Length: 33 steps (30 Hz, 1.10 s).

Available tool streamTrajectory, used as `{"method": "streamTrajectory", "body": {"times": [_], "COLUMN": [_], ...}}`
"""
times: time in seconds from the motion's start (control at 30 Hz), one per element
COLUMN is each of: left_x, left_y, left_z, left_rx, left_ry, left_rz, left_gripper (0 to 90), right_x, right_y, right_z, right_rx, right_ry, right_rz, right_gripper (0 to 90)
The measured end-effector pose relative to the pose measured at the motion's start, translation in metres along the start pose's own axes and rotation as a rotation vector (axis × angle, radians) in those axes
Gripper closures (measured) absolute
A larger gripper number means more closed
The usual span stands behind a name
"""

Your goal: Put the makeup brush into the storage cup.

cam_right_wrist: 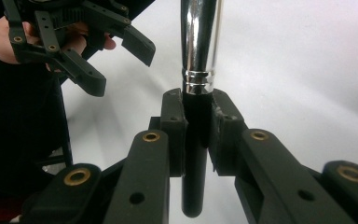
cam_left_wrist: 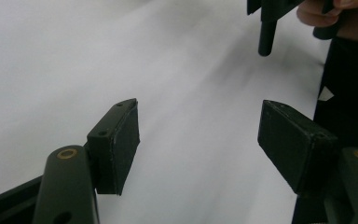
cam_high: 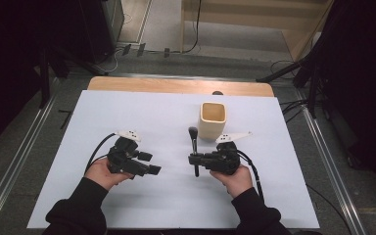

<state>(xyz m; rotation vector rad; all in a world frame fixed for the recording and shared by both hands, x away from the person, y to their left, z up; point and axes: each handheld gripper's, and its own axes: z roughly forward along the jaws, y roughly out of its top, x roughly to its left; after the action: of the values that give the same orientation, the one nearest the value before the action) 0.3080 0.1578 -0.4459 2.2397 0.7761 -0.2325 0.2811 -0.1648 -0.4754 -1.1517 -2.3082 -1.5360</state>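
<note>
Brush (cam_right_wrist: 196, 93): chrome ferrule, black handle

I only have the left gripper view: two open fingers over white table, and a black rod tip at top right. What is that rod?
Observer: The handle end of a makeup brush. The right gripper is shut on its black handle, just below the chrome ferrule.
Operator: Brush head pointing where?
Observer: In the high view, away from the person, toward a cream square cup that stands upright on the table.
Operator: Brush touching the cup?
Observer: No. The bristle end sits left of the cup's base, with a gap showing between them.
Operator: Anything near my left gripper?
Observer: The left gripper is open over bare white surface, its fingers pointing toward the brush.
</note>
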Motion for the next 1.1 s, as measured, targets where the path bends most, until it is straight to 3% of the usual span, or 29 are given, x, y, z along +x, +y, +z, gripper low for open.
{"method": "streamTrajectory", "body": {"times": [0.3,0.57,1.1], "left_x": [0.001,0.000,0.003], "left_y": [-0.007,-0.015,-0.026], "left_z": [-0.009,-0.012,-0.020], "left_rx": [-0.013,0.013,0.015], "left_ry": [0.044,0.088,0.133], "left_rz": [-0.007,0.036,0.045], "left_gripper": [27.9,27.9,27.8], "right_x": [-0.001,0.001,0.001], "right_y": [0.003,0.005,0.014], "right_z": [-0.004,-0.005,-0.014], "right_rx": [-0.004,0.001,-0.032], "right_ry": [-0.019,-0.037,-0.087], "right_rz": [-0.008,-0.021,-0.042], "right_gripper": [79.0,79.1,79.1]}}
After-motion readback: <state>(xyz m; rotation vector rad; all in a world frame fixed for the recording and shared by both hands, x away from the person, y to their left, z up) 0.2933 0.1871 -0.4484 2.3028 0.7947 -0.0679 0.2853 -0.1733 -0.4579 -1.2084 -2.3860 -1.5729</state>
